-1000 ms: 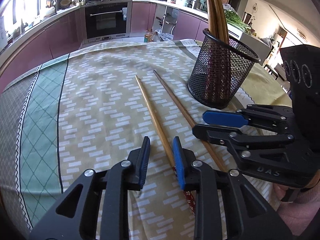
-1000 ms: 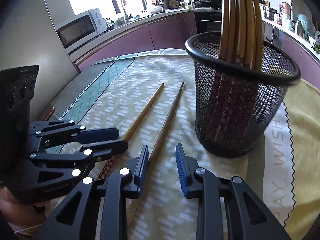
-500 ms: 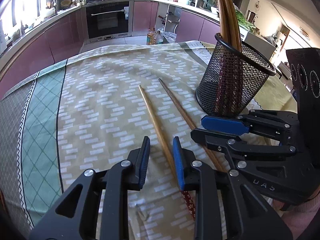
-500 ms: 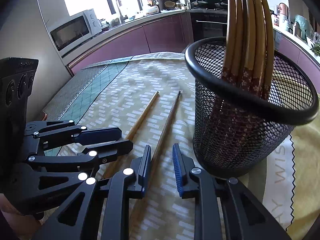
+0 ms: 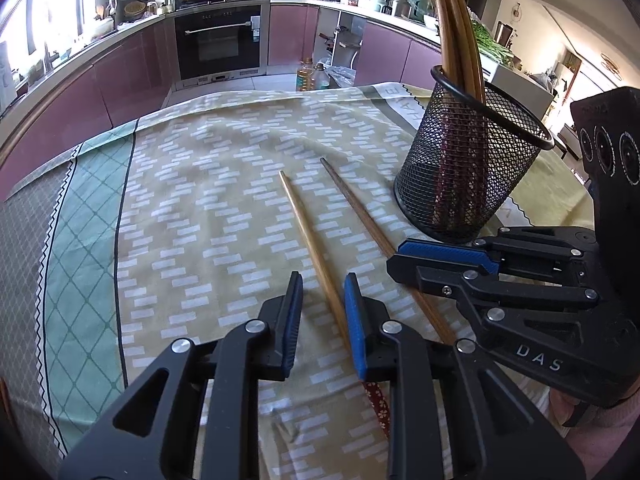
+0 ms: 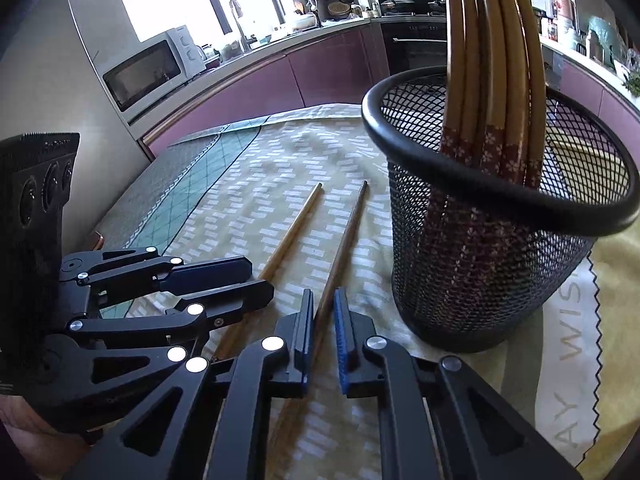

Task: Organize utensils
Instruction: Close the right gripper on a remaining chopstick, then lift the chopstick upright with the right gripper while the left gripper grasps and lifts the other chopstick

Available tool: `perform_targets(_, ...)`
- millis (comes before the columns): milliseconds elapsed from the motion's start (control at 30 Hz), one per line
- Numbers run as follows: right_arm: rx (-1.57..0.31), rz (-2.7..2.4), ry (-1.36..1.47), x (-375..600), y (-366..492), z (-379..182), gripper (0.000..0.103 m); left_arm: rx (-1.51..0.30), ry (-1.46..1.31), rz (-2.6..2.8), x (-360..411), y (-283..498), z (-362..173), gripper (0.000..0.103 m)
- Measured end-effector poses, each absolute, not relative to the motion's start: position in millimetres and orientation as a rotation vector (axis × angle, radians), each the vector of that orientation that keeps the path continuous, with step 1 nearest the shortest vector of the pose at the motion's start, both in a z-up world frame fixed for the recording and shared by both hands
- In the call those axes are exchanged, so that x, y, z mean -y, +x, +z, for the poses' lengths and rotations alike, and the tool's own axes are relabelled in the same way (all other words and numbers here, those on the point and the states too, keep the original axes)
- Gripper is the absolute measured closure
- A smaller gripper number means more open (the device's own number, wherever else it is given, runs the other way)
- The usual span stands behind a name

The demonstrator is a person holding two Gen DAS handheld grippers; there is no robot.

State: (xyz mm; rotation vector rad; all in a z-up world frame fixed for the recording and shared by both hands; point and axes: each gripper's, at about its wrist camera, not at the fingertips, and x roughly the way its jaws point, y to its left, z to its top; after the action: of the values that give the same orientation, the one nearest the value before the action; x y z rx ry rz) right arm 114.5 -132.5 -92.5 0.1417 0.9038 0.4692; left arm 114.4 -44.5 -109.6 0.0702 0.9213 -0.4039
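Observation:
Two loose chopsticks lie side by side on the patterned tablecloth [image 5: 208, 208]: a lighter chopstick [image 5: 308, 236] and a darker chopstick [image 5: 356, 208]. My left gripper [image 5: 322, 280] straddles the lighter chopstick [image 6: 292, 228]; its jaws are closing, and a gap still shows beside the stick. My right gripper [image 6: 322, 296] is shut on the darker chopstick [image 6: 348, 232], low on the cloth. In the left wrist view the right gripper [image 5: 396, 260] is seen side on. A black mesh holder [image 6: 480, 260] with several upright chopsticks [image 6: 492, 60] stands just right of the pair.
The mesh holder [image 5: 468, 184] stands close to the right gripper's far side. A hand [image 5: 592, 420] shows at the lower right. Purple kitchen cabinets, an oven [image 5: 218, 40] and a microwave [image 6: 152, 68] lie beyond the table's far edge.
The right gripper's jaws have closed from a wide gap onto the darker chopstick. The left gripper's jaws have narrowed slightly around the lighter one. Both hands stayed almost in place.

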Motion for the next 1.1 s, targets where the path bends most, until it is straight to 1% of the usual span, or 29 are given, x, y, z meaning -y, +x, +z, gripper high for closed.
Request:
perform_targets(100,-0.91,0.474,0.172,135,114,-93,0.095,-0.926,0.052,-0.407,41,112,-110,0.09)
perform_targets(433,-0.889,0.494,0.219,146,106,-86,0.098,-0.935,0.004,-0.409,33,106,-111,0.095)
perform_targets(667,-0.911,0.529,0.177,140,101,-86,0.097,-0.938,0.03,-0.422,37,98,-110,0.095)
perform_targets(767,-0.926,0.525,0.147,135,103,-88,0.093,-0.944,0.053,-0.428,41,99,-110,0.094)
perform_targets(867,-0.924,0.523,0.127,132,102,-89,0.092,-0.944,0.081,-0.431,45,101,-110,0.092)
perform_targets(1033,-0.919,0.517,0.103,124,106,-89,0.093,-0.939,0.123,-0.434,52,106,-109,0.091)
perform_targets(1100,-0.918,0.511,0.097,123,107,-89,0.096,-0.937,0.133,-0.429,54,109,-109,0.093)
